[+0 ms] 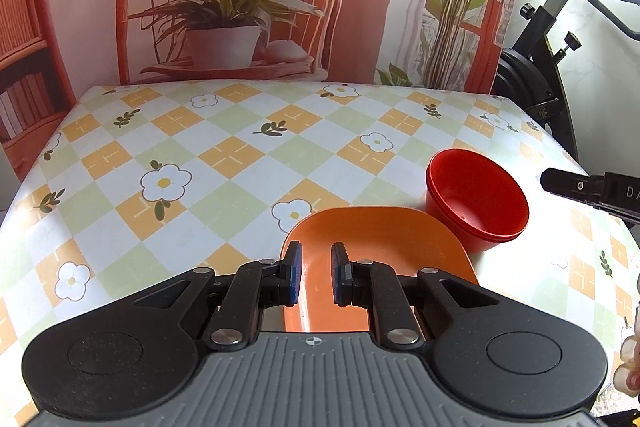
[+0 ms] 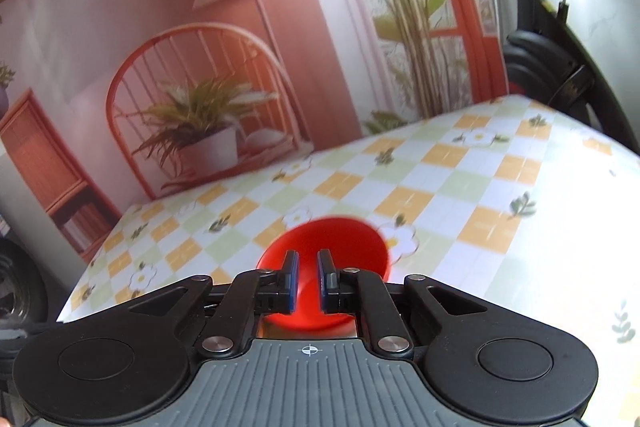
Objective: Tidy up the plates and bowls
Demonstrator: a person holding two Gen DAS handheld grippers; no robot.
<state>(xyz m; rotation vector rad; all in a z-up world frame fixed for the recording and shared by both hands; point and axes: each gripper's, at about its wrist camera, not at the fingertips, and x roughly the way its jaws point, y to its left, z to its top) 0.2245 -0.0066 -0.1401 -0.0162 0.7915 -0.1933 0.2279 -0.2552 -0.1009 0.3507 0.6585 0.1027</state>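
Observation:
An orange plate [image 1: 384,239] lies on the flower-check tablecloth [image 1: 224,155], near the front. My left gripper [image 1: 316,275] hovers over the plate's near left part, fingers a little apart with only plate surface showing between them. Two nested red bowls [image 1: 478,199] stand just right of the plate, almost touching it. In the left wrist view my right gripper [image 1: 576,187] points at the bowls from the right, a small gap away. In the blurred right wrist view the red bowl [image 2: 332,239] sits right beyond my right gripper [image 2: 308,279], whose narrowly parted fingers hold nothing.
A printed backdrop [image 1: 228,7] of a chair and plants stands along the table's far edge. An exercise bike [image 1: 540,67] is off the table's right corner. A person's fingers [image 1: 630,367] show at the lower right edge. Bare cloth covers the left and far table.

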